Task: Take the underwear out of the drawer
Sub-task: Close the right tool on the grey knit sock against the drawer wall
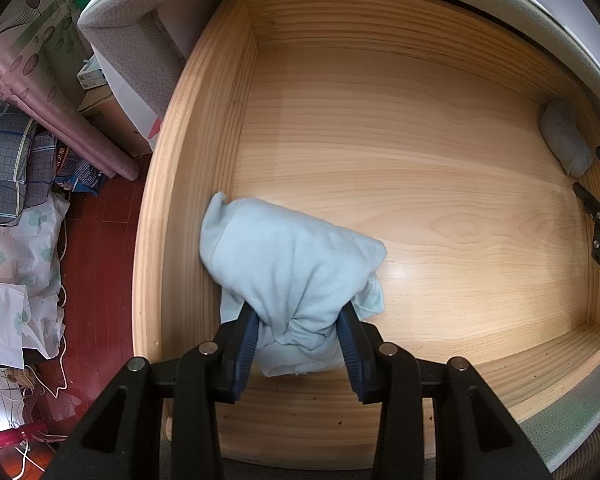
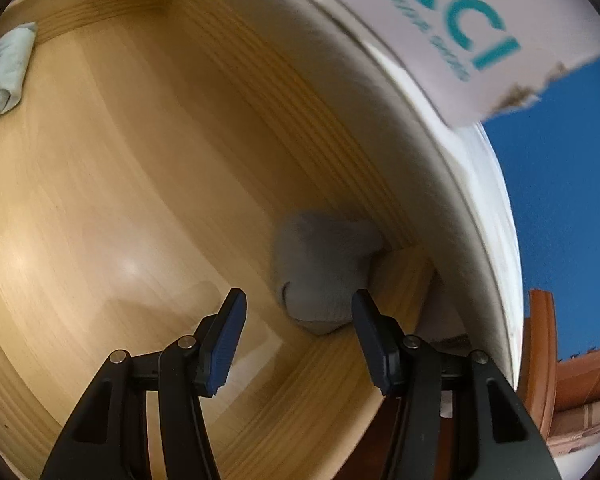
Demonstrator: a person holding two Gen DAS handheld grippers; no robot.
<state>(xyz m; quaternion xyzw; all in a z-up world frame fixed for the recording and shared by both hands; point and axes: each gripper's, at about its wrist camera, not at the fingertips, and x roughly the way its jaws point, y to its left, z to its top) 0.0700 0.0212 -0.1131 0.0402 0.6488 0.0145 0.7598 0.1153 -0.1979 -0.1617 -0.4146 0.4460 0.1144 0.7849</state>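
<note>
While the left claw [image 1: 298,344] points down into the open pale wooden drawer [image 1: 400,152] w/ its blue pads pinching a bunched light-blue cotton underwear piece [image 1: 288,264] by the left wall, prob. ready to lift out, the right claw [image 2: 298,338] sits spread, angled toward a grey balled-up fabric bundle [image 2: 324,268] tucked in the far corner; pads not yet pressing it, so likely next grab.

light blue underwear [image 1: 288,268] – crumpled, bunched, near left of wooden drawer [image 1: 400,128] floor | grey underwear [image 2: 324,268] – rolled, tucked in far right drawer corner
</note>
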